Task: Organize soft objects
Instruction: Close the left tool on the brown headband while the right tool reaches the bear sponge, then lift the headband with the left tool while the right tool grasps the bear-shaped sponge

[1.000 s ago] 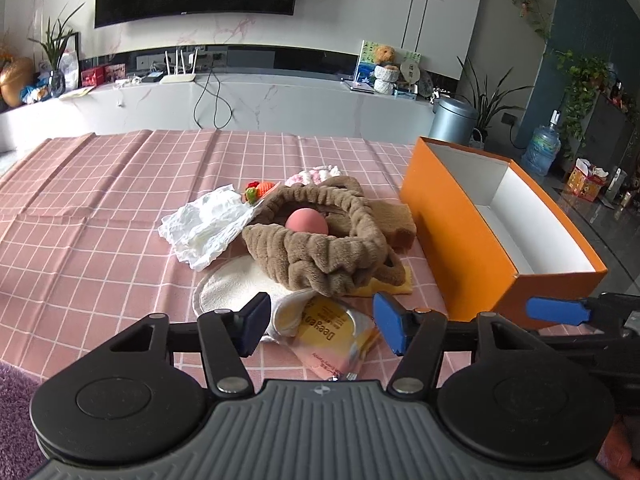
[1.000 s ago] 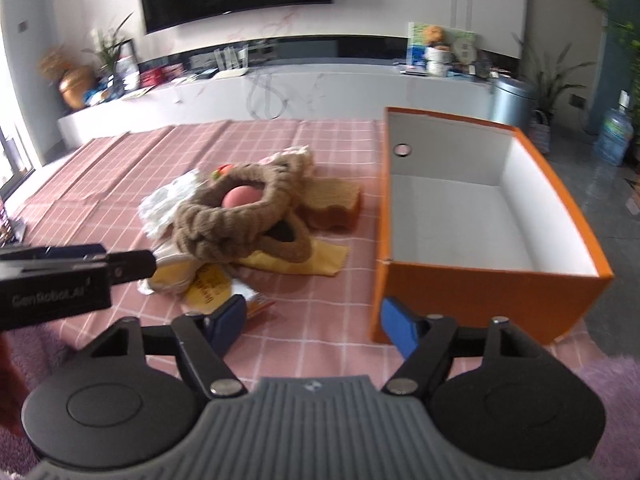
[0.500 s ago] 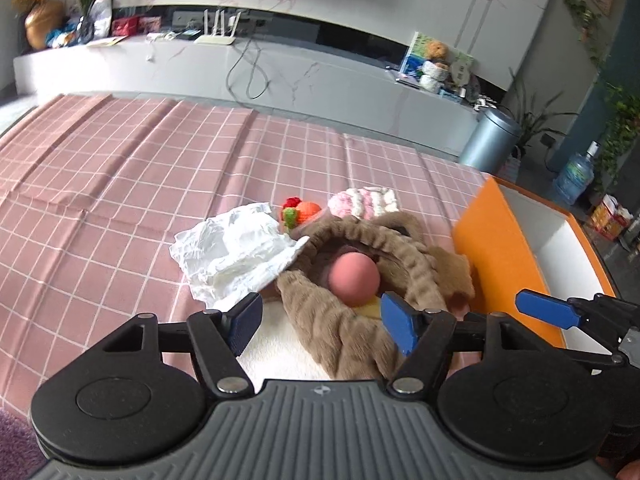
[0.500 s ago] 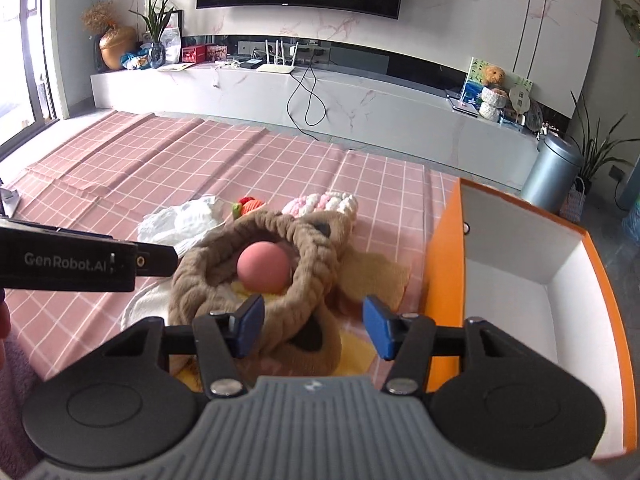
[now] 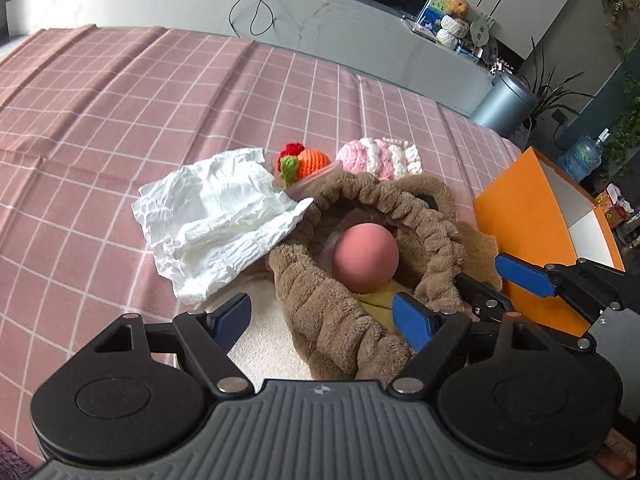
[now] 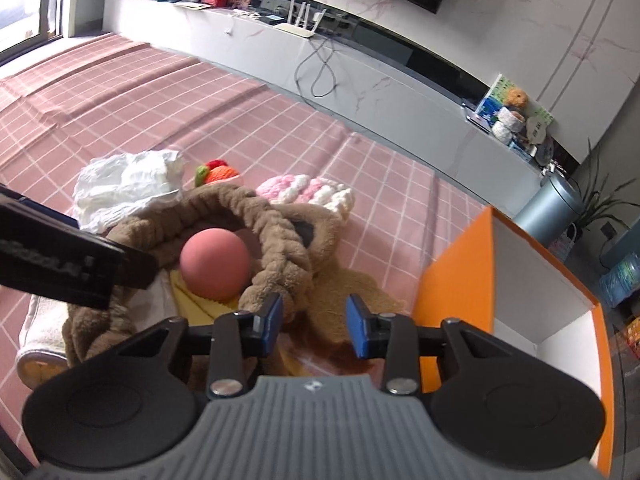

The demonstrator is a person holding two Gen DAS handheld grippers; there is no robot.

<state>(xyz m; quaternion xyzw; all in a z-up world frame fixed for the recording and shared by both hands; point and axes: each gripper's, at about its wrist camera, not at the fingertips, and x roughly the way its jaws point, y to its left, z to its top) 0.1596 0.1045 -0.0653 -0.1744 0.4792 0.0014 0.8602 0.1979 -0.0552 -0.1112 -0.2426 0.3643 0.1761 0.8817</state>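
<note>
A pile of soft things lies on the pink checked cloth (image 5: 100,120): a brown fuzzy headband (image 5: 320,312) ringing a pink ball (image 5: 366,258), crumpled white cloth (image 5: 216,220), an orange knitted toy (image 5: 308,160), a pink-white knitted piece (image 5: 380,158), a yellow cloth (image 6: 200,300) and a cream pad (image 5: 268,344). My left gripper (image 5: 324,320) is open, its jaws astride the headband's near part. My right gripper (image 6: 314,322) is open just above the headband's (image 6: 276,276) right side, beside the ball (image 6: 214,266). The orange box (image 6: 452,280) stands open to the right.
The box (image 5: 532,216) has a white inside and sits right of the pile. The right gripper's blue fingers (image 5: 524,276) reach in from the right in the left wrist view. A grey bin (image 6: 548,208) and a low white cabinet (image 6: 360,80) stand beyond the table.
Both grippers have moved forward and down onto the pile. The headband and ball now lie right at the fingertips. The right gripper's jaws have narrowed a little.
</note>
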